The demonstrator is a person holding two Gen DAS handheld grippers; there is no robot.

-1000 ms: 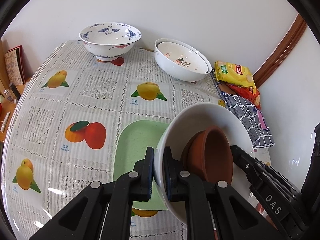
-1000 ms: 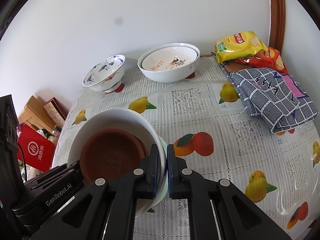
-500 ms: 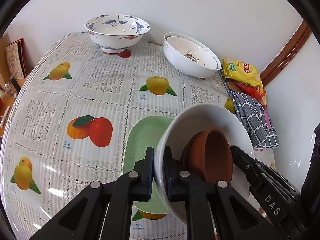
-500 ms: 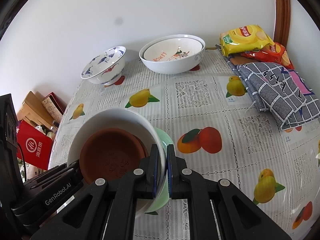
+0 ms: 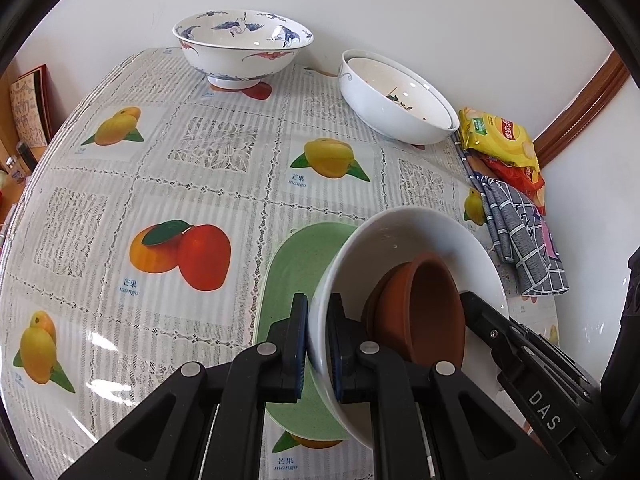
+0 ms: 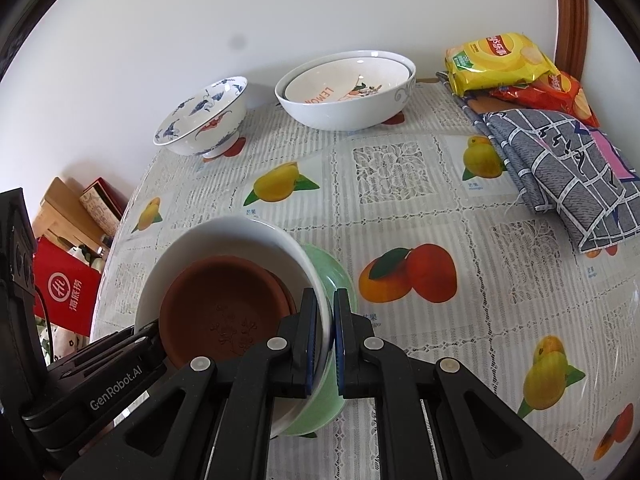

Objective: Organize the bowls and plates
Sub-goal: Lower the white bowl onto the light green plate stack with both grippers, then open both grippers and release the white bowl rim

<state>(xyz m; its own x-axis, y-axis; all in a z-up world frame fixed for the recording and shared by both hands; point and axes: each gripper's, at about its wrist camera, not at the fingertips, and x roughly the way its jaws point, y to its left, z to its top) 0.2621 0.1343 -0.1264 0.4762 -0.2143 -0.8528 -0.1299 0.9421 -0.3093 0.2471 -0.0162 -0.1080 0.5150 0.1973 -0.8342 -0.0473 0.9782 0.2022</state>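
White wall point(image 6: 280, 8), brown wooden trim point(image 6: 570, 20), fruit-print tablecloth point(image 6: 400, 208) covering table.

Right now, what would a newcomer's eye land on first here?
The white bowl pinched at opposite rims by the left gripper and right gripper, brown clay saucers nested inside, a green plate beneath. At the table's far edge sit a blue-patterned bowl and stacked white bowls.
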